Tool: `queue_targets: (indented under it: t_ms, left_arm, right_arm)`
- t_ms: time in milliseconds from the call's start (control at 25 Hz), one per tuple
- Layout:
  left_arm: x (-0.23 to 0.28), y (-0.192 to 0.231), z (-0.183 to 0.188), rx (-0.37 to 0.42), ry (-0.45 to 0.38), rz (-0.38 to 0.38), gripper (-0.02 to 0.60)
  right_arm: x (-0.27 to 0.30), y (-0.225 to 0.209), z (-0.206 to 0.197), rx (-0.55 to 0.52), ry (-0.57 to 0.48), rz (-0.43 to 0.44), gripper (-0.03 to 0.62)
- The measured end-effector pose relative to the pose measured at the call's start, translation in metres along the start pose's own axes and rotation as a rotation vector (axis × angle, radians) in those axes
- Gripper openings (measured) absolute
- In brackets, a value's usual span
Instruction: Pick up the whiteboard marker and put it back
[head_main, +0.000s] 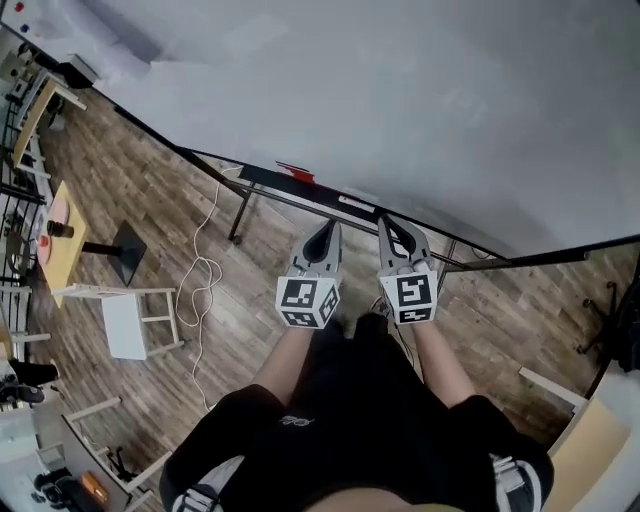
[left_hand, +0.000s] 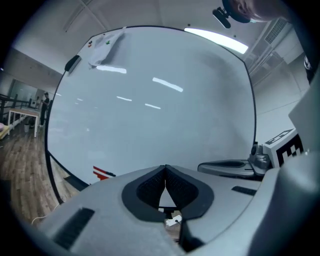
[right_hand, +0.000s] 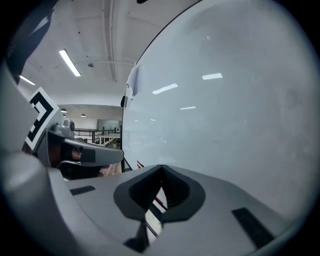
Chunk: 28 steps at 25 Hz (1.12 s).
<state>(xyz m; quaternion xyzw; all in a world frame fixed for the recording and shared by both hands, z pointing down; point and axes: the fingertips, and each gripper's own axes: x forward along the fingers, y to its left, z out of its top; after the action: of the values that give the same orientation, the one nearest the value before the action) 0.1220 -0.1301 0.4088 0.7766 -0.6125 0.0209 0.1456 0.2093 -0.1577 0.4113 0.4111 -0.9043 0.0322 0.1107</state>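
A red whiteboard marker (head_main: 295, 172) lies on the black tray (head_main: 260, 180) under the big whiteboard (head_main: 400, 100), up and left of both grippers. In the left gripper view the marker (left_hand: 102, 173) shows red with a dark tip, left of the jaws. My left gripper (head_main: 327, 230) and right gripper (head_main: 388, 222) are held side by side near the board's lower edge, both shut with nothing between the jaws. The left gripper (left_hand: 165, 168) points at the board, as does the right gripper (right_hand: 161, 169). A red strip (right_hand: 159, 201) shows below the right jaws.
The wood floor (head_main: 150, 190) holds a white step stool (head_main: 130, 320), a white cable (head_main: 205, 270), a black stand base (head_main: 128, 250) and a wooden table (head_main: 60, 240) at the left. A cloth (left_hand: 106, 46) hangs at the board's top corner.
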Motion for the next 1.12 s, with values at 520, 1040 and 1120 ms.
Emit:
queue_targets:
  t_ms: [520, 1040, 1120]
  left_arm:
    - [-0.078, -0.001, 0.013, 0.078, -0.041, -0.213, 0.007]
    - [-0.115, -0.009, 0.027, 0.097, -0.079, -0.287, 0.008]
    - [-0.114, -0.013, 0.035, 0.098, -0.092, -0.286, 0.007]
  right_arm:
    - [-0.074, 0.064, 0.026, 0.012, -0.080, -0.232, 0.003]
    - [-0.098, 0.102, 0.048, 0.005, -0.102, -0.292, 0.003]
    - [-0.100, 0.100, 0.059, 0.000, -0.124, -0.282, 0.003]
